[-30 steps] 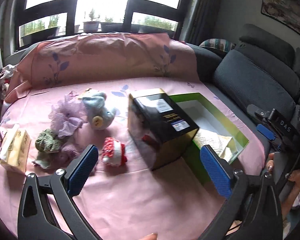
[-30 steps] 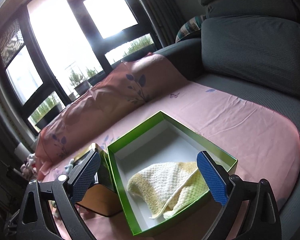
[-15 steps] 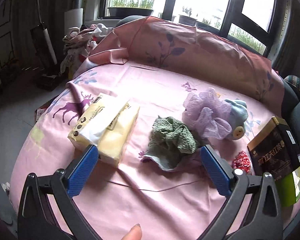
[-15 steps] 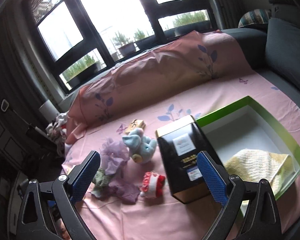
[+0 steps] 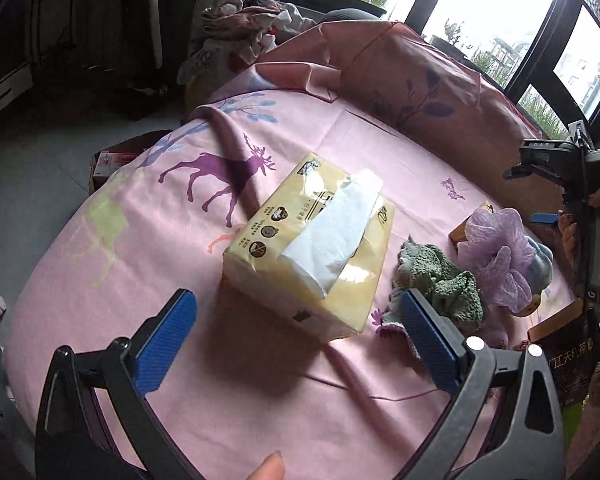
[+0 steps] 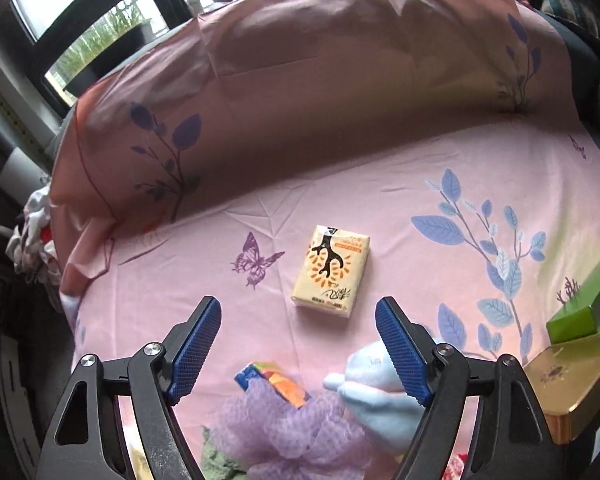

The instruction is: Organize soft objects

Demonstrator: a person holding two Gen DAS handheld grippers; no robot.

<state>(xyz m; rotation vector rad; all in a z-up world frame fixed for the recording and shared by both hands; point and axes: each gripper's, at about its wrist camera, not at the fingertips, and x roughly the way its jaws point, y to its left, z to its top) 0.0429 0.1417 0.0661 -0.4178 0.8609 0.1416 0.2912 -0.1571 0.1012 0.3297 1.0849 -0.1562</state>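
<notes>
My left gripper (image 5: 296, 320) is open and empty, just in front of a yellow tissue pack (image 5: 312, 244) with a white tissue sticking out. To its right lie a green knitted cloth (image 5: 440, 276) and a purple mesh pouf (image 5: 496, 256). My right gripper (image 6: 298, 340) is open and empty, hovering above the pouf (image 6: 288, 428) and a light blue plush toy (image 6: 380, 396). A small yellow pocket tissue pack (image 6: 332, 272) lies just beyond its fingertips. The right gripper also shows in the left wrist view (image 5: 544, 218).
All lies on a pink printed sheet (image 6: 460, 184) over a sofa. A black and gold box (image 6: 568, 388) stands at right, beside the green box (image 6: 580, 308). A small orange-blue packet (image 6: 276, 380) lies by the pouf. The floor drops off at left (image 5: 40, 160).
Both grippers swung left and lower. The left one closed in on the yellow tissue pack. The right one turned from the boxes to the pouf, plush and pocket tissues.
</notes>
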